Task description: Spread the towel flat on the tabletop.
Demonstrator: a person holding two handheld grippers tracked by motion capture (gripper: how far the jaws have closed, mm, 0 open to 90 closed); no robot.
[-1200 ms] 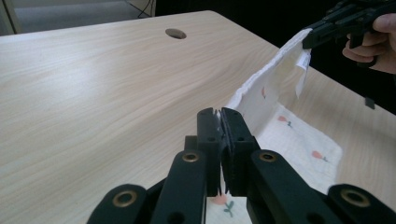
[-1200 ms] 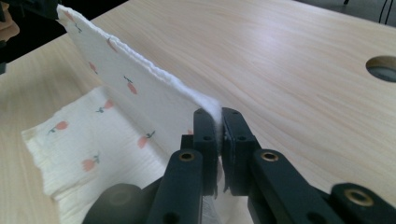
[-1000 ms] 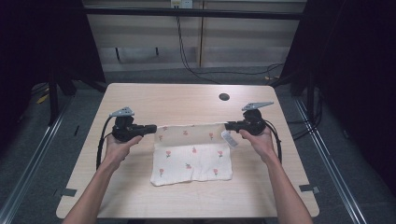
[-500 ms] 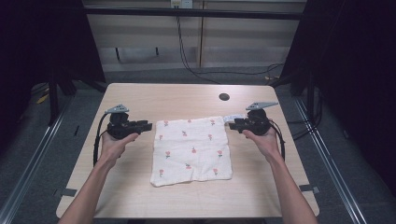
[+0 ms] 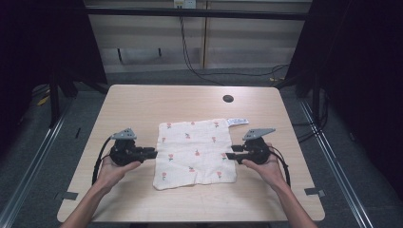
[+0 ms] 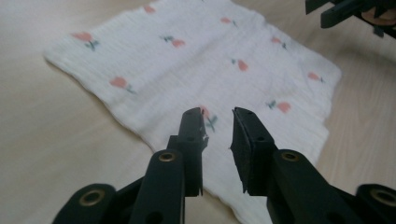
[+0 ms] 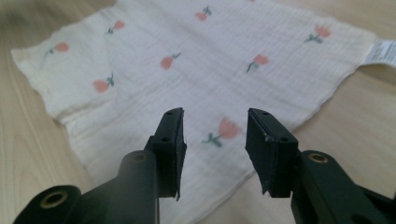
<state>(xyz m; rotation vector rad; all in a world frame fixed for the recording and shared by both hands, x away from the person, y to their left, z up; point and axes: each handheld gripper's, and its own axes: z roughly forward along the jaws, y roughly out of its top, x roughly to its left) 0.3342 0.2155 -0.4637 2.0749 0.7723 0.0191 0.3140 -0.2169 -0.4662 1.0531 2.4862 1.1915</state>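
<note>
**Two hand-held grippers at the side edges of a flowered cloth**

A white cloth (image 5: 196, 151) printed with small pink flowers is lying spread flat near the middle of a light wooden table (image 5: 142, 102). It is roughly square, with a small white label (image 5: 236, 122) sticking out from its far right corner. Its near edge is sitting a little unevenly, and the whole cloth is resting on bare wood on every side.

The left gripper (image 5: 151, 153) is lying low beside the cloth's left edge, held in a person's left hand (image 5: 111, 168), with its tips pointing inward at the fabric. In the left gripper view, the left gripper (image 6: 219, 126) is hovering over the cloth's edge with its jaws a narrow gap apart, having just been closing, and nothing is pinched between them; the flowered fabric is showing through the gap.

The right gripper (image 5: 231, 156) is sitting just at the cloth's right edge, held in the person's right hand (image 5: 266, 166), also pointing inward. In the right gripper view, the right gripper (image 7: 214, 128) is standing with its jaws spread wider, having just been opening, and they are gripping nothing, with a pink flower visible on the cloth between them.

A small dark round hole (image 5: 228, 99) is showing in the tabletop, well beyond the cloth.
</note>
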